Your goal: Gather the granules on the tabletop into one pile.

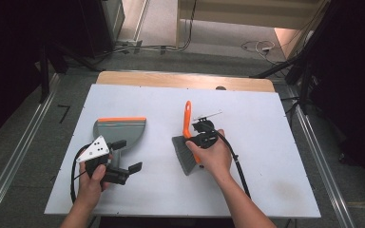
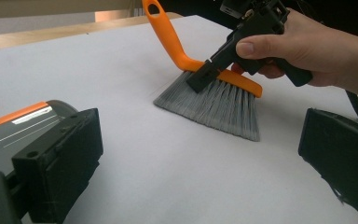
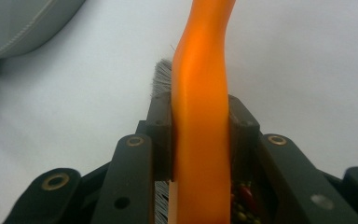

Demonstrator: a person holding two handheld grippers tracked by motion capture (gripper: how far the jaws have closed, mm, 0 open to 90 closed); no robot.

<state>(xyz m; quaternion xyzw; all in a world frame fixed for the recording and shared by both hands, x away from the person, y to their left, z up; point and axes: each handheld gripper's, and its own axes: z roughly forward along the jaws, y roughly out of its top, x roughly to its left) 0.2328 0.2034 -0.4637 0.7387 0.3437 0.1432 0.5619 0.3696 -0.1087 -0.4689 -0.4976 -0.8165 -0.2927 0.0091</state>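
right gripper (image 1: pixel 196 137) is clamped tight on the orange brush (image 1: pixel 188 142), bristles on the table (image 1: pixel 266 166). left gripper (image 1: pixel 123 156) hangs wide open, empty, beside the dustpan (image 1: pixel 121 130).

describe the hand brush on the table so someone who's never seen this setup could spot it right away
On the white table, look right of centre, where the right gripper is shut on it. The brush has a curved orange handle pointing away from the person and grey bristles fanned towards them. The dustpan to its left is grey with just an orange rim.
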